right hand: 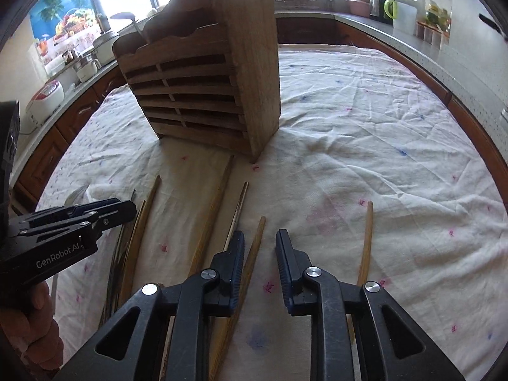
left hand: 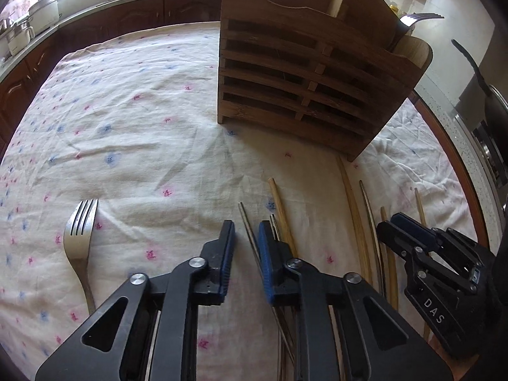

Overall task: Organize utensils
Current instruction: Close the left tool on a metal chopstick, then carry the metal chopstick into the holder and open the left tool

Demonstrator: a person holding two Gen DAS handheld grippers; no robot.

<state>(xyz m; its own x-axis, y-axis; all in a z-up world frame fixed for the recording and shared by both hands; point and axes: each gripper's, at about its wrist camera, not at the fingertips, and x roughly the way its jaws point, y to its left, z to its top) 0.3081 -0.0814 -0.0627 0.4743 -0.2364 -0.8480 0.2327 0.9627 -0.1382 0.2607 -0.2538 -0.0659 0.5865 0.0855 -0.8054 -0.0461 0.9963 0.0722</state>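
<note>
Both the left gripper [left hand: 247, 238] and right gripper [right hand: 259, 247] are held apart and empty. A metal chopstick [left hand: 250, 238] lies between the left fingers, the wooden holder [left hand: 301, 73] ahead. Neighbouring chopsticks could be caught or the thin rod missed, since they are crowded together.

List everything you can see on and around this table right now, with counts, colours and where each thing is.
Wooden utensil holder: one, brown, slatted, standing on the cloth at the far side.
Fork in holder: one, silver, tines sticking out of the top.
Fork on table: one, silver, lying on the cloth left of the left gripper.
Chopsticks: several, wood and metal, lying loose in front of the holder; exact count unclear.
Tablecloth: one, white with pink and blue flowers, covers the table.
Counter appliances: kettle and pots, along the background.
Left gripper: black, open, over a metal chopstick.
Right gripper: black, open, above the chopsticks.
</note>
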